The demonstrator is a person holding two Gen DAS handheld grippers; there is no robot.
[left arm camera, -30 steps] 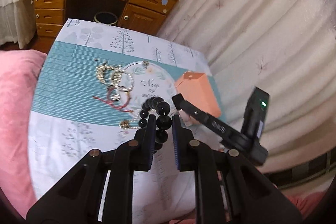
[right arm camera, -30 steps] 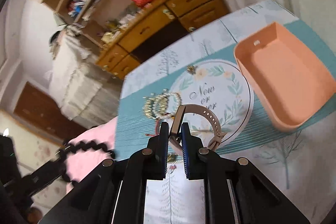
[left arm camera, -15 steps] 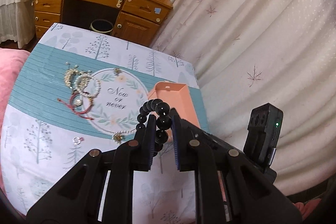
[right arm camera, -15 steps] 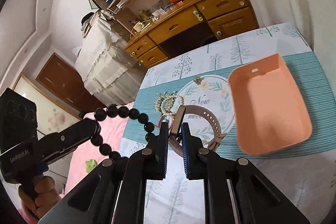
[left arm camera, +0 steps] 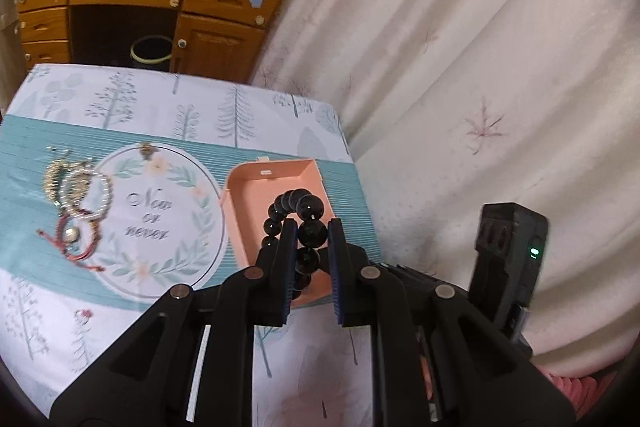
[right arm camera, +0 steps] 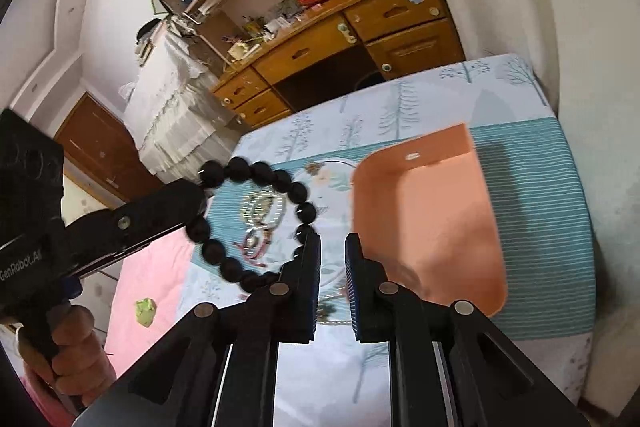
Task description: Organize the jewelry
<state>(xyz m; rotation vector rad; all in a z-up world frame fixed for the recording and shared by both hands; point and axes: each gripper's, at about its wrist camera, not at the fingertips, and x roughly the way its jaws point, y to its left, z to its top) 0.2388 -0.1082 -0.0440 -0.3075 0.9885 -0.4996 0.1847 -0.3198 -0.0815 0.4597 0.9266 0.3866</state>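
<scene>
While one large bead is clamped between the fingers of the left gripper (left arm camera: 312, 227), the rest of the black bead bracelet (left arm camera: 306, 205) is left hanging as a loop from those tips. The bracelet is seen to be made of round, glossy black beads of even size, strung close together into a full ring. In the right wrist view the same ring (right arm camera: 260, 171) is shown held clear of the surface at the tip of the left gripper (right arm camera: 200, 195), whose handle is grasped by the left hand (right arm camera: 76, 347).

Directly ahead of and below the left gripper's tips, an open peach-coloured box (left arm camera: 272, 183) is found lying on the patterned cloth of the desk (left arm camera: 120, 99); the bracelet is held over its interior. Well off to the left of that gripper, a small heap of gold and pearl bracelets (left arm camera: 76, 187) and a red cord bracelet (left arm camera: 76, 251) are seen resting on the cloth, somewhat blurred.

The right gripper (right arm camera: 333, 239) is held with its fingers drawn almost together, only a narrow slit being left, and nothing can be made out between them. The peach box (right arm camera: 440, 211) lies just ahead and to the right of its tips.
</scene>
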